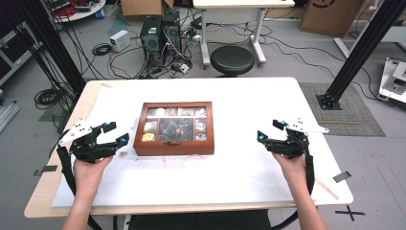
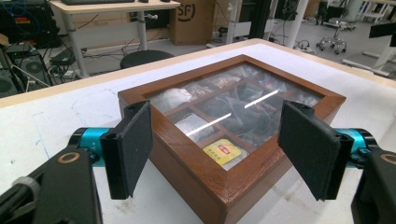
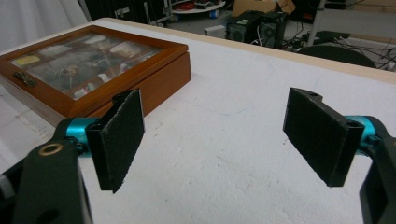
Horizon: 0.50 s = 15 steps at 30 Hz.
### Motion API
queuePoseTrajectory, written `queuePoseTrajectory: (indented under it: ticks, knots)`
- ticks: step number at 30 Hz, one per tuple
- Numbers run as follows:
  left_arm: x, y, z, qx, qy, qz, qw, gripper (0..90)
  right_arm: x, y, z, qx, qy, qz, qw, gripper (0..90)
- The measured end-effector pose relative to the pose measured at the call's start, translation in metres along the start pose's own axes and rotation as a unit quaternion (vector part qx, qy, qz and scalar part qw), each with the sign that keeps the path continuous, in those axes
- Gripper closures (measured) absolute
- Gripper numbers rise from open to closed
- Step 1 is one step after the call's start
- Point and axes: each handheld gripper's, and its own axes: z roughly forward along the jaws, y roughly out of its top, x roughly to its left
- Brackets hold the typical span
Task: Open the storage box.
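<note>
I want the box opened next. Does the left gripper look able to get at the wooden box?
Probably yes: the left gripper is open beside the wooden box, with bare table between them.

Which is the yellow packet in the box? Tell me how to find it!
Look at the white table and find the wooden box with the glass lid in its middle. Through the glass you see little compartments; the yellow packet lies in the corner compartment nearest the left gripper. It is the only bright yellow thing inside, while the packets around it look grey, dark or silvery.
</note>
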Motion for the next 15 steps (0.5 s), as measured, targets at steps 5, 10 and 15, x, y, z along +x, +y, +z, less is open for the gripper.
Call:
queuePoseTrajectory:
  ticks: [5, 10, 15]
  knots:
    - [-0.0051, 0.0018, 0.0017, -0.001, -0.002, 0.012, 0.9999, 26.8, 0.0010, 0.0001, -0.0001, -0.001, 0.001, -0.005, 1.0000, 21.0]
    - [-0.0063, 0.0024, 0.0030, 0.000, -0.015, -0.001, 0.9999, 26.7, 0.0017, -0.0003, 0.0015, 0.000, 0.002, -0.008, 1.0000, 21.0]
    - [-0.0092, 0.0027, 0.0022, -0.002, -0.018, 0.013, 0.9997, 27.1, 0.0026, -0.0001, 0.0028, 0.000, 0.001, -0.008, 1.0000, 21.0]
